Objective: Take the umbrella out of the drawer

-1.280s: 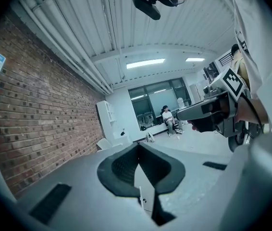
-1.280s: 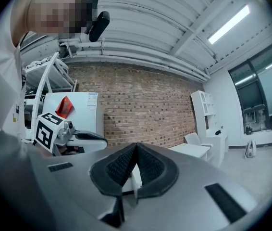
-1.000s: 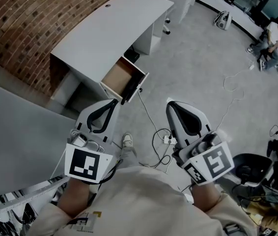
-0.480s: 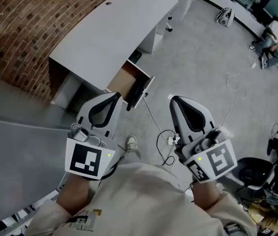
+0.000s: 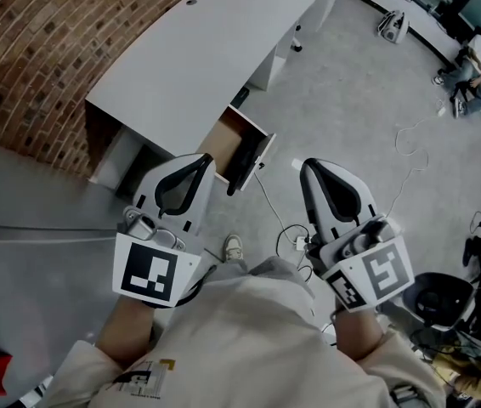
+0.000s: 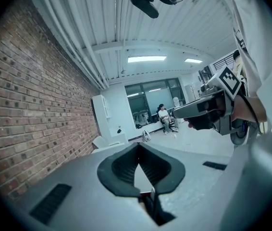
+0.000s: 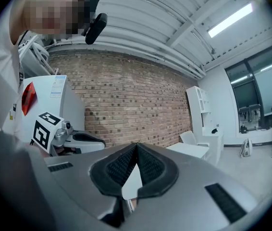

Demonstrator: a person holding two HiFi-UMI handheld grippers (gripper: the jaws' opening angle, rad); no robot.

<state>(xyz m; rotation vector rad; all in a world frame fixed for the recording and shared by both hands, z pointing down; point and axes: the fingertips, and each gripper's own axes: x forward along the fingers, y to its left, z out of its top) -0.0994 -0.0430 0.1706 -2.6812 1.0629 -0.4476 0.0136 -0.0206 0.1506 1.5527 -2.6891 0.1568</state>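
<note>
The head view looks steeply down over the person, with the desk [image 5: 198,58] well off at 12 o'clock. Each gripper view faces level from just behind its jaws. Both share the brick wall [image 6: 25,105], and the left one catches the right gripper [image 6: 177,112] at 3 o'clock.

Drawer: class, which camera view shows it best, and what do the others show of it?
The head view: the drawer stands pulled open under the white desk, seen from above. Both gripper views look level across the room; neither shows the drawer.

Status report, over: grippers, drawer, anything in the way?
Left gripper and right gripper shut, empty. Drawer open, ahead; umbrella not made out. Cables on floor between.
</note>
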